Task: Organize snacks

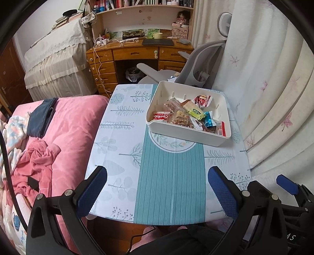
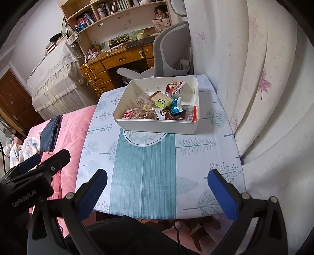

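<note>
Small table [image 1: 121, 157], patterned tablecloth [image 1: 168, 176], white snack bin [image 1: 188, 133] on top

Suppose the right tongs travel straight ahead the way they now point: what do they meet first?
Probably the white snack box, its near wall. The open right tongs hover over bare tablecloth; depth is uncertain.

This is a bedroom in a home. A bed with a pink blanket [image 1: 74, 125] and loose clothes sits beside a small table with a leaf-print cloth [image 1: 125, 137]. A wooden desk [image 1: 137, 53] with drawers stands under a bookshelf [image 1: 141, 4] full of books. A grey desk chair [image 1: 198, 64] and flowery curtains [image 1: 265, 78] are near.
</note>
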A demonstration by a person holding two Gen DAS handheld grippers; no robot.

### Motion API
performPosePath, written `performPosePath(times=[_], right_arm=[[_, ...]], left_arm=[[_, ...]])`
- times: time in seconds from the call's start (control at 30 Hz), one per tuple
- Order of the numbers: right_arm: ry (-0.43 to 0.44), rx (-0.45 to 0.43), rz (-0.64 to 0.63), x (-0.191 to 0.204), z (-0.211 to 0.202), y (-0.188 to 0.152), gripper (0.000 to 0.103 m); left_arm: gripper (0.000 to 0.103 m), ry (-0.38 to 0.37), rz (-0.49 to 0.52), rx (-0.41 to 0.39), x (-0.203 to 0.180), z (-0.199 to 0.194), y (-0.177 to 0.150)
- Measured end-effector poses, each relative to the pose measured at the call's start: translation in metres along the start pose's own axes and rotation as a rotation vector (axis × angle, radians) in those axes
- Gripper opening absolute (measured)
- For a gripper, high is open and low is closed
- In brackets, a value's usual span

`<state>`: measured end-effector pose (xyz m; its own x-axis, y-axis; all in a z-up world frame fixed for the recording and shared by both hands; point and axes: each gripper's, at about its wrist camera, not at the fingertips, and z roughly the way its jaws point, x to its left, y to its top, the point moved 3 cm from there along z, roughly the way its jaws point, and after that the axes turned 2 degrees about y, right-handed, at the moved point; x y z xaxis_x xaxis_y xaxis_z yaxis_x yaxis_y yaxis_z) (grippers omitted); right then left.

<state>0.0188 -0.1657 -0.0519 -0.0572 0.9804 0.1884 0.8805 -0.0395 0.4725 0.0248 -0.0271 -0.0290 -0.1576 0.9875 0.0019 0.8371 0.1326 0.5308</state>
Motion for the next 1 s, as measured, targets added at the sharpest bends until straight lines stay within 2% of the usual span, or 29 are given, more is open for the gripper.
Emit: performPosePath(times=[0.3,1.0], right_arm=[[0.001,0.021,-0.014,0.001,-0.002,-0.008,0.103],[0.038,-0.001,-0.01,-0.002,-0.005,-0.01,0.103]], left_arm=[[0.102,0.014,-0.012,0.01,0.003,-0.005,-0.009],[0.102,0.06,0.002,-0.014,-0.002,-0.014,-0.013]])
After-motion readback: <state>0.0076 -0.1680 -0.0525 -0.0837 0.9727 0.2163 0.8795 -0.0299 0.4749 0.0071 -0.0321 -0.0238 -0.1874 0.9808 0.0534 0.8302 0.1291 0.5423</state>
